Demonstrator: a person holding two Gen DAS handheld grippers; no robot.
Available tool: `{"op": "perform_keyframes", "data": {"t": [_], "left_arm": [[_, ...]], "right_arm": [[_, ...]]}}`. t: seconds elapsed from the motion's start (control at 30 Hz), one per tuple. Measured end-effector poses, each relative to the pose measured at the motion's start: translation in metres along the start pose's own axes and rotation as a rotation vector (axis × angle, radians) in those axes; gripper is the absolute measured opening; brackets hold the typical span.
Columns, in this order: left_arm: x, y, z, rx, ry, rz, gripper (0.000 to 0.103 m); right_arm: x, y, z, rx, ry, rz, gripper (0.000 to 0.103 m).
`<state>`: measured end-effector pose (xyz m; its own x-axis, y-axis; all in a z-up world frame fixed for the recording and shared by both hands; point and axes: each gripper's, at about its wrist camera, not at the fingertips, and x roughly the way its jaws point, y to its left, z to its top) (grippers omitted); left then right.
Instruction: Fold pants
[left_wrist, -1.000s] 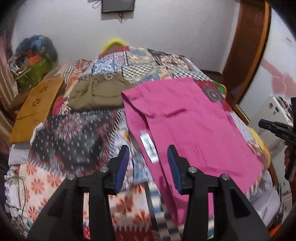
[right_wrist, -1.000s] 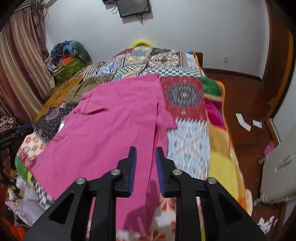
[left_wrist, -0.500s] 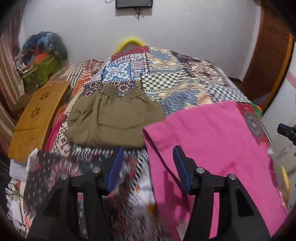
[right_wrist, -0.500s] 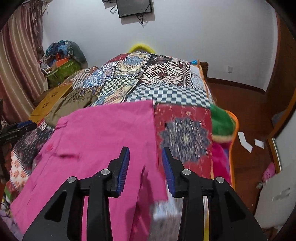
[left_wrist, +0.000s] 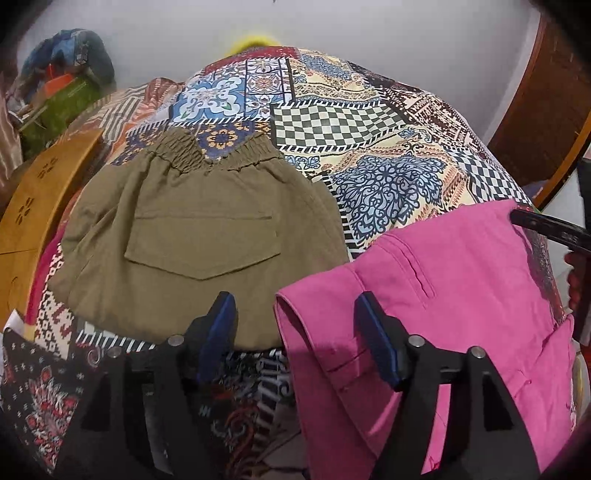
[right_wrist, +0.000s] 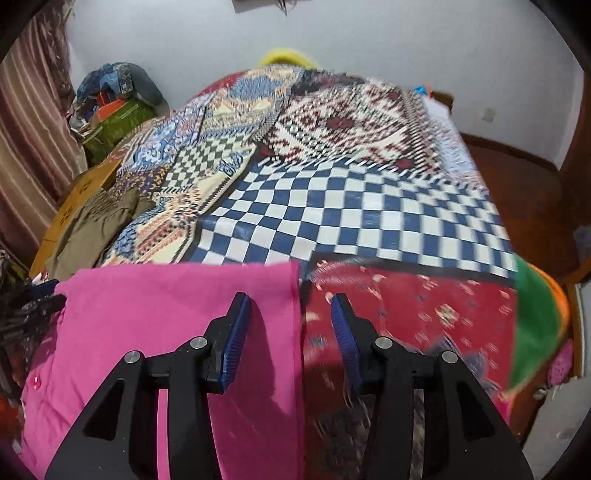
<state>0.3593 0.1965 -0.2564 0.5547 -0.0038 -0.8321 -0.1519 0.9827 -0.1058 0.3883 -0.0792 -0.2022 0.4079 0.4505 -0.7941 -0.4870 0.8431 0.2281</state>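
Magenta pants (left_wrist: 461, 295), olive shorts (left_wrist: 207, 236) (plain), multicoloured patchwork bedspread (right_wrist: 351, 221).

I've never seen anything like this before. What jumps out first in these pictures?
The bright pink pants grab the eye, spread over a busy patchwork bedspread at the near end of the bed. Beside them, to their left, lie folded olive-green pants with an elastic waistband. Below, each view shows a black gripper with blue-lined jaws held open: the left gripper at the pink waistband corner, the right gripper straddling the pink edge.
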Motion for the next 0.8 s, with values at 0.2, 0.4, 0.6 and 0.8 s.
{"op": "perform_keyframes", "data": {"t": [0.2,0.4,0.6,0.8], "left_arm": [[0.002,-0.002,0.003,-0.006,0.018,-0.083,0.052],[-0.011,-0.019,0.011,0.038,-0.022,-0.044,0.018],[-0.035,-0.036,0.045,0.051,-0.108,-0.091,0.012],[-0.073,-0.051,0.074,0.103,-0.223,-0.093,0.012]], "right_arm": [[0.006,0.006,0.003,-0.017,-0.002,0.053,0.014],[-0.02,0.014,0.0,-0.019,-0.095,0.039,0.007],[-0.05,0.011,0.024,-0.029,-0.186,-0.006,0.006],[-0.1,0.008,0.048,-0.02,-0.31,-0.004,0.005]]}}
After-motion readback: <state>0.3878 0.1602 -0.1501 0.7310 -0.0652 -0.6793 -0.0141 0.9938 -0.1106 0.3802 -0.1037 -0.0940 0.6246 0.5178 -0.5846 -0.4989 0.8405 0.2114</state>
